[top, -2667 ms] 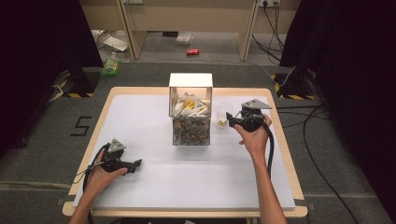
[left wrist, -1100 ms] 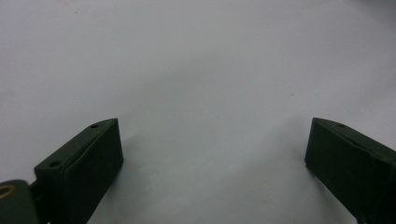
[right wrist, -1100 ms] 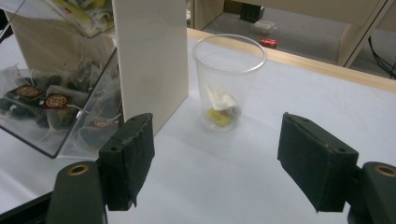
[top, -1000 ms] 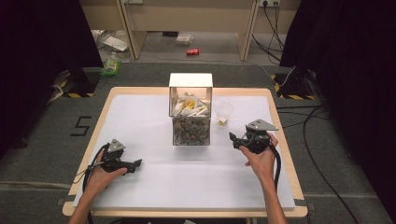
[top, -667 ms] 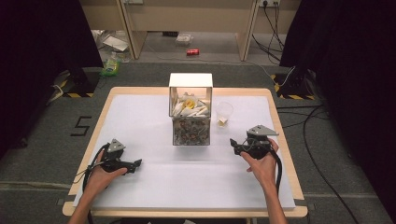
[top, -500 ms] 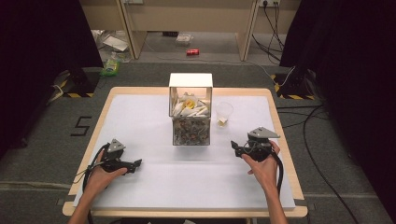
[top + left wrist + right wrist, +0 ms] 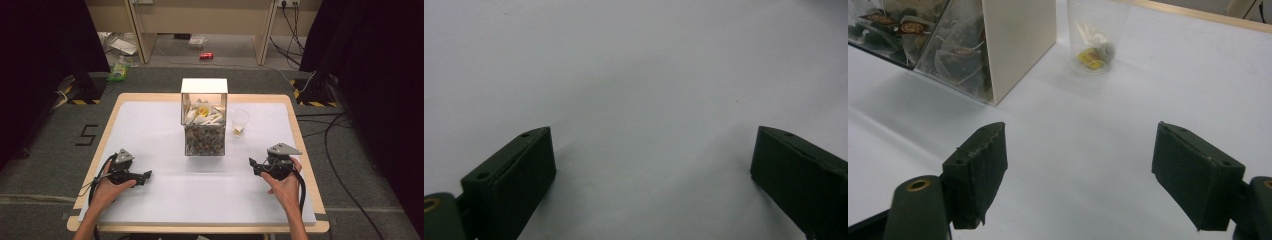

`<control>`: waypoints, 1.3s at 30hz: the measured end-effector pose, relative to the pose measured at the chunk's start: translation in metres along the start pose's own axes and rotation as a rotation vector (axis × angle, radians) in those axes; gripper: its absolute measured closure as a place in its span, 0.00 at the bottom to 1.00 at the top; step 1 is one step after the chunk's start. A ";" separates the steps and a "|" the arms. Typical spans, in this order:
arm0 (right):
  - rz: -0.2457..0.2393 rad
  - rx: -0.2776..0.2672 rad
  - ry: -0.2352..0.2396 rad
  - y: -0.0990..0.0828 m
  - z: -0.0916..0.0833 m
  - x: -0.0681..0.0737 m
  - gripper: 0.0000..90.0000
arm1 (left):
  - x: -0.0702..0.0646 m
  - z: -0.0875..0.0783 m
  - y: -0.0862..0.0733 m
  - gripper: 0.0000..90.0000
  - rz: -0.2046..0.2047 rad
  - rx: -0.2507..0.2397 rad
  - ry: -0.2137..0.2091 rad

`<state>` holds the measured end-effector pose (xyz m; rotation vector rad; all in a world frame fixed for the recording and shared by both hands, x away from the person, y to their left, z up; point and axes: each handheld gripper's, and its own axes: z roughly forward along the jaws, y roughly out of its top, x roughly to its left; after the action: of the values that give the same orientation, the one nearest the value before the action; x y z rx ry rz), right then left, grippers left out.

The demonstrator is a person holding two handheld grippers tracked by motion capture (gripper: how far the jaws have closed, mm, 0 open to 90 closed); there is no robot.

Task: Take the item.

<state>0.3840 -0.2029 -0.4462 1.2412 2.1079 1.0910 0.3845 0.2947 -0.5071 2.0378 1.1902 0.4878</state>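
Both claws gape wide and empty; cup (image 7: 1093, 37) top cut off, contents blurry

Table (image 7: 150, 125) with white top, seen from above. At centre stands a clear box (image 7: 204, 122) of tea bags; just beside it at 3 o'clock, a clear cup (image 7: 240, 121). Left claw (image 7: 146, 175) rests at 8 o'clock, right claw (image 7: 253, 164) at 4 o'clock, each held in one hand.
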 end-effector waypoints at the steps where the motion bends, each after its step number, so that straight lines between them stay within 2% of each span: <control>1: -0.005 0.000 0.002 -0.001 0.000 0.000 0.25 | 0.000 0.000 0.000 0.04 0.000 0.000 0.000; 32: -0.003 0.062 0.029 -0.036 -0.005 0.014 0.23 | 0.000 0.000 0.000 0.04 0.001 0.000 0.000; 39: -0.016 0.087 0.029 -0.046 -0.006 0.016 0.23 | 0.000 0.000 0.000 0.04 0.001 0.000 0.001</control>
<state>0.3490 -0.2039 -0.4798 1.2535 2.2043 1.0264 0.3844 0.2946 -0.5071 2.0382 1.1894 0.4890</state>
